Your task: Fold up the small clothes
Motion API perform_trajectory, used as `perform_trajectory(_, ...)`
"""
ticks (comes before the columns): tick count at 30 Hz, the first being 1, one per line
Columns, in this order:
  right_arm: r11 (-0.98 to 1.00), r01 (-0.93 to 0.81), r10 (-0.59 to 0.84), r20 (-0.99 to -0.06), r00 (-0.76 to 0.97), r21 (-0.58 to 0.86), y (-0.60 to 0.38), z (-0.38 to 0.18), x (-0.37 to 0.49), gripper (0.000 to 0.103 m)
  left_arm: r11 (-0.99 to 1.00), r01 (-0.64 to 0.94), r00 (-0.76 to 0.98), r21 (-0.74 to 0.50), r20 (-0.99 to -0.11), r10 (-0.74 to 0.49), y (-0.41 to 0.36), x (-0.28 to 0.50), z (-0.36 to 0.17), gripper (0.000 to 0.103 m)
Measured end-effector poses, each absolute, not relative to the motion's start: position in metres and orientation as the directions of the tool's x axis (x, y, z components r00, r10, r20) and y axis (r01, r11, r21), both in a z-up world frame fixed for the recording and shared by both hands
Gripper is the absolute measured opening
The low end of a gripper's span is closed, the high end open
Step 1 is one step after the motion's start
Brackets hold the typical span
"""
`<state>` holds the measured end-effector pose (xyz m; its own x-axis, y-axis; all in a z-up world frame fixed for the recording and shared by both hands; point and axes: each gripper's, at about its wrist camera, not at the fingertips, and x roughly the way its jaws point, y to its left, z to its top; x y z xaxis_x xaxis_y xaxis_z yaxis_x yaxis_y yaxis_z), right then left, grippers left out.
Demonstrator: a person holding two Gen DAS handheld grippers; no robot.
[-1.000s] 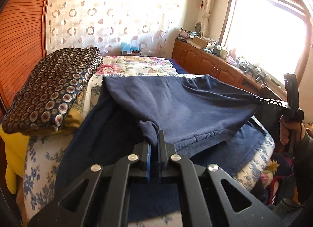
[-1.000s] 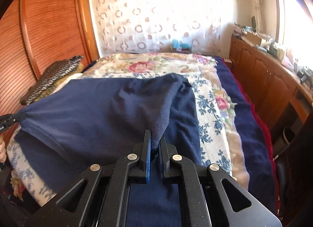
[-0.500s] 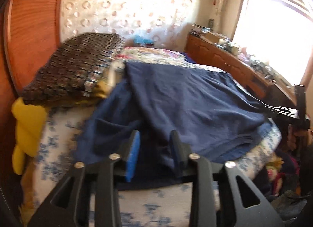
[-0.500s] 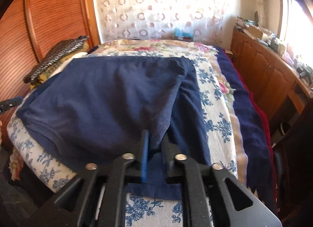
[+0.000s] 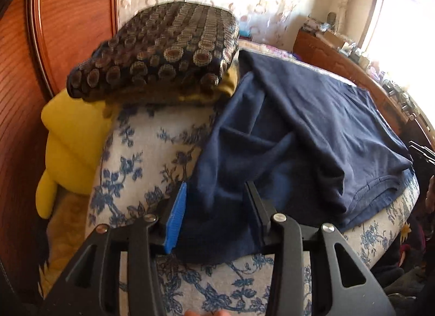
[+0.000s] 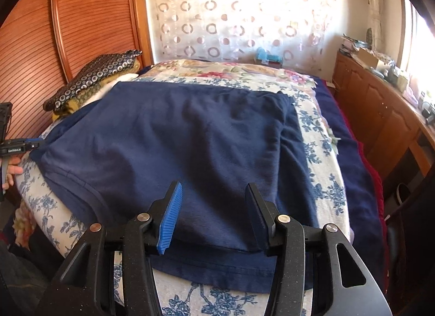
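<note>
Garment [image 6: 190,139], a navy piece folded over once on the bed [image 6: 320,136] just beside the patterned cushion [image 5: 163,49], lies released, both left tongs [image 5: 216,207] and right tongs [image 6: 213,207] spread apart and empty, so the next fold wants matched corner grips and edges aligned.

A bed [image 6: 318,136] fills the middle of the room, covered with a white quilt printed in blue flowers; a dark blue blanket [image 6: 350,158] edged in red hangs along its right side. A ribbed reddish wooden headboard [image 6: 81,22] curves up on the left. Against it lies a dark cushion [image 5: 163,49] patterned with round rings, resting on yellow bedding [image 5: 70,141]. The far wall is hung with a sheer curtain [image 6: 239,11] dotted with circles. On the right, a low wooden cabinet [image 6: 380,103] carries clutter, under a bright window [image 5: 402,22] pouring in sunlight.
</note>
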<state>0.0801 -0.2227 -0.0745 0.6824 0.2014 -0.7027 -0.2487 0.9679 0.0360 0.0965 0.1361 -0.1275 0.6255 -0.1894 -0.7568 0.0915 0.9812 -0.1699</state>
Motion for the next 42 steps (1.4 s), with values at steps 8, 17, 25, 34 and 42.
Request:
perform_trajectory(8,0.966,-0.253,0.217,-0.704,0.676,0.055,-0.22,-0.081,0.083,0.049,0.969,0.129,0.637,-0.21,-0.731,-0.243,0.128,0.098,-0.129,0.036)
perform_trajectory(17,0.968,-0.238,0.225,-0.707,0.67,0.081,-0.229,-0.089,0.082,0.049,0.891,0.205,0.614,-0.405,-0.655,-0.44,0.115,0.099,-0.116,0.011)
perform_trajectory(25,0.967,-0.239,0.233,-0.703,0.672,0.092,-0.231,-0.089,0.079,0.049,0.89,0.217,0.567,-0.4,-0.691,-0.449,0.102,0.11,-0.123,0.043)
perform_trajectory(34,0.966,-0.245,0.234,-0.702,0.672,0.087,-0.229,-0.09,0.079,0.049,0.797,0.24,0.511,-0.554,-0.626,-0.589,0.092,0.112,-0.125,0.049)
perform_trajectory(42,0.973,-0.225,0.199,-0.704,0.682,0.057,-0.23,-0.092,0.081,0.049,0.832,0.28,0.489,-0.479,-0.674,-0.553,0.052,0.116,-0.122,0.05)
